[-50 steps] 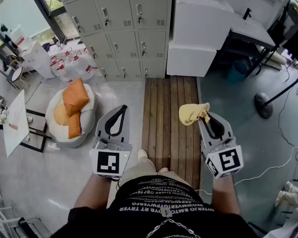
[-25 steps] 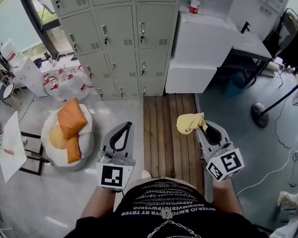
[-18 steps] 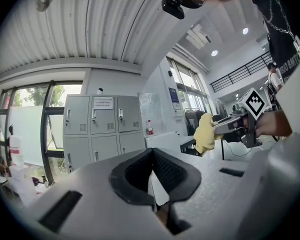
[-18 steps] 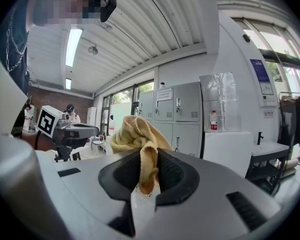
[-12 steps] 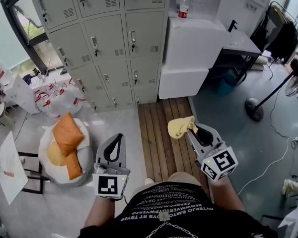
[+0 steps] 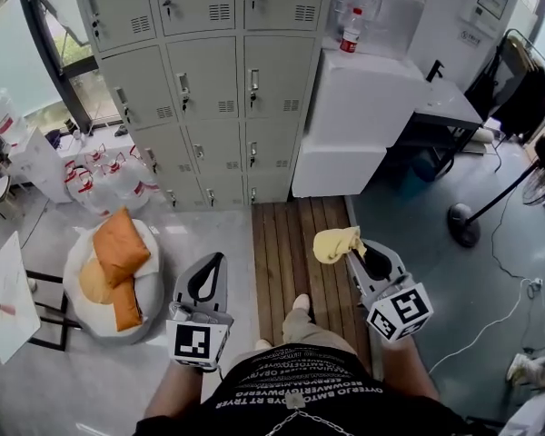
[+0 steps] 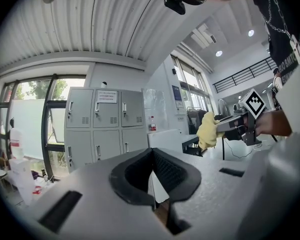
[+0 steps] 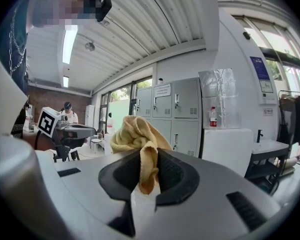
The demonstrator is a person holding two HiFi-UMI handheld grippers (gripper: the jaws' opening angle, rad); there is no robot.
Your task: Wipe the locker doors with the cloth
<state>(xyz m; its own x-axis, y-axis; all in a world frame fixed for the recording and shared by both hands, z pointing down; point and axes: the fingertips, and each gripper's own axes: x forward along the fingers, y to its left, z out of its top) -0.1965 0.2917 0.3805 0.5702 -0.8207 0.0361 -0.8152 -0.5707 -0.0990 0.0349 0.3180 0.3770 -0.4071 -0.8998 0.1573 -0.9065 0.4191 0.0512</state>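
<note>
cloth (image 6: 334, 243) was pinched in right gripper (image 6: 355, 251), centre right of frame. left gripper (image 6: 213, 262) had jaws together, empty. locker doors (image 6: 213, 89) stood ahead in upper left, well apart, up-left from cloth.

**A locker corner in an industrial-style workspace**

You face a bank of grey metal lockers (image 6: 218, 89) with latches and vent slots, set beside tall windows (image 6: 36, 53). Next to them a white cabinet (image 6: 363, 107) carries a drink bottle (image 6: 350, 30). A desk (image 6: 450, 103) and a pedestal fan (image 6: 463, 223) stand on the sealed grey floor (image 6: 409, 216). To your left a beanbag (image 6: 147, 284) holds orange cushions (image 6: 118, 243), like a staff rest spot. Above you runs a corrugated metal ceiling (image 7: 100, 24).
</note>
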